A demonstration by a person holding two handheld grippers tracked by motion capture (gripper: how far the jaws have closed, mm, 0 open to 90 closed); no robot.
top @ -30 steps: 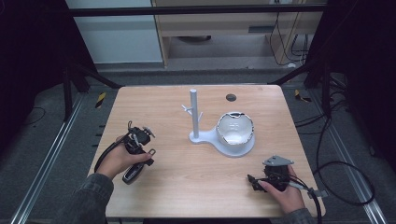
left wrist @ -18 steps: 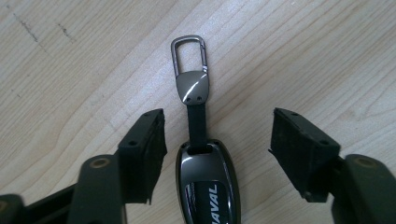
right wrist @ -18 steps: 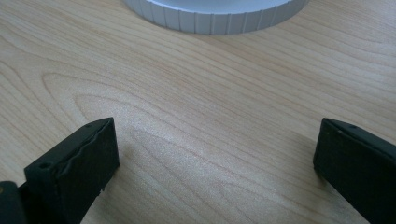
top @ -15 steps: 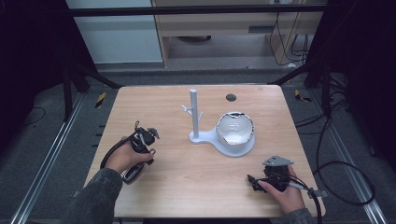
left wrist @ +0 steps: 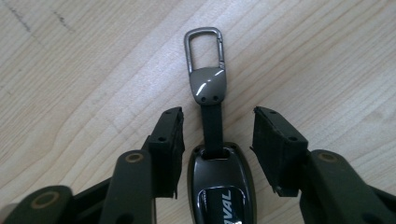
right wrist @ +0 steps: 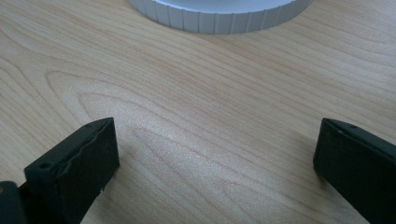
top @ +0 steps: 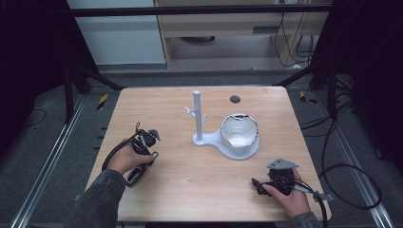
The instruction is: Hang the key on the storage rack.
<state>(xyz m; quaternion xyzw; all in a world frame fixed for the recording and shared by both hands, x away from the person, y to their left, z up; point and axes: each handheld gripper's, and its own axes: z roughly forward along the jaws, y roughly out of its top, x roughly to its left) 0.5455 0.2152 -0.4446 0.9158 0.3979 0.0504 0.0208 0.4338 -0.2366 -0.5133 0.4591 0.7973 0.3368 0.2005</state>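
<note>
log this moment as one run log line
left gripper: open, straddling car key fob on table | right gripper: open, nothing between jaws | stand with dish: mid-table, untouched

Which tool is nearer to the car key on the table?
Left. The left tool has the car key between its open jaws; the right tool is across the table.

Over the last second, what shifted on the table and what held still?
The left gripper crept slightly toward the table's middle and now sits with jaws open around the dark car key fob with its metal carabiner clip, not closed on it. The right gripper, jaws open, the white peg stand and the white bowl stayed put.
</note>
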